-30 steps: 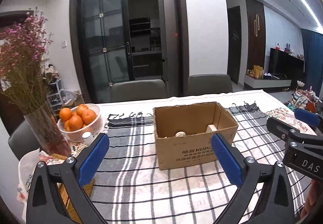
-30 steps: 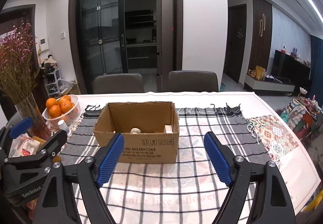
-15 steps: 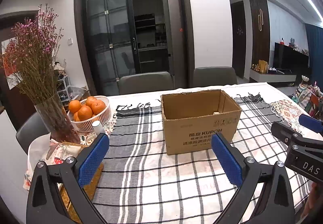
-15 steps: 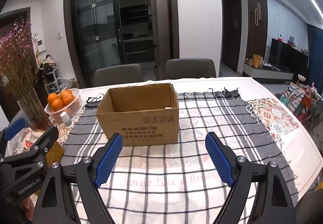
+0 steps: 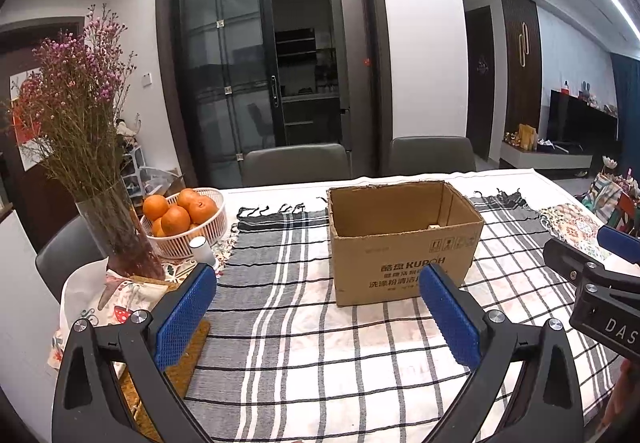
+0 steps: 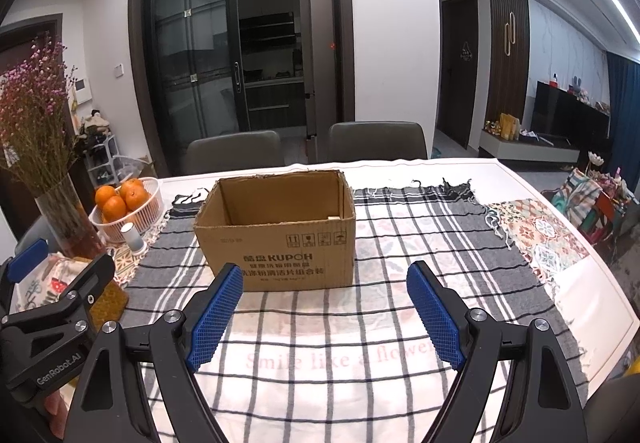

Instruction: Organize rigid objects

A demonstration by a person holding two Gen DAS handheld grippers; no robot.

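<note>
Cardboard box (image 6: 276,231) sits centre frame, just above the right gripper (image 6: 324,319); jaws wide, empty. Left gripper (image 5: 316,319) likewise wide, empty.

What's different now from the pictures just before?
Both views sank lower: the small things in the cardboard box are now nearly hidden behind its front wall. Nothing was grabbed or dropped. The left gripper and right gripper are open and empty as before; the box and orange basket kept their places.

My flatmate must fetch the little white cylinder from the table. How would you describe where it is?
Find the vase of dried purple flowers at the table's left end; beside it is a white basket of oranges. The small white cylinder stands upright just before that basket, the only plain white thing there.
</note>
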